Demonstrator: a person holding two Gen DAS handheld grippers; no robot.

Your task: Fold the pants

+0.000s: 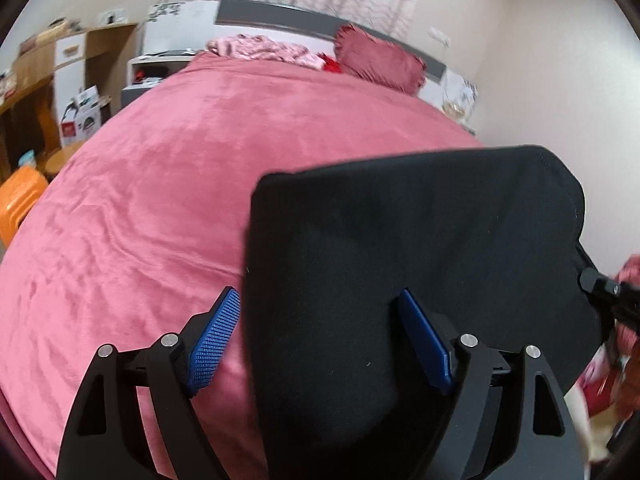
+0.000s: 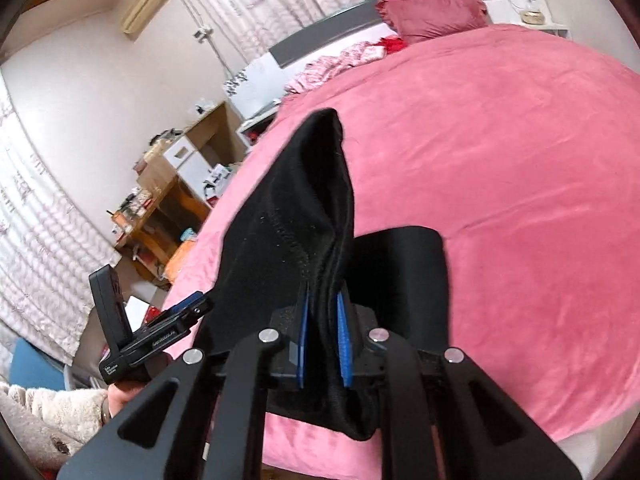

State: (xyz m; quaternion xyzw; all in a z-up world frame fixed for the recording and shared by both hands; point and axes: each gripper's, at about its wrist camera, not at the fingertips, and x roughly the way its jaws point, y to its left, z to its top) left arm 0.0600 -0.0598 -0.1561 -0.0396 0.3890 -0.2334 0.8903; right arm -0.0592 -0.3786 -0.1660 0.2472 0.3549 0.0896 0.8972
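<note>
While my right gripper (image 2: 323,332) pinches the black pants (image 2: 288,216) off the pink bed (image 2: 500,160); left gripper (image 1: 320,336) wide, holding nothing.

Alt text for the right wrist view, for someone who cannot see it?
The right gripper is shut on a bunched fold of black pants, which rise from its blue pads above a pink bedspread. The left gripper shows at lower left, by the pants' edge. A red pillow lies at the headboard.
</note>
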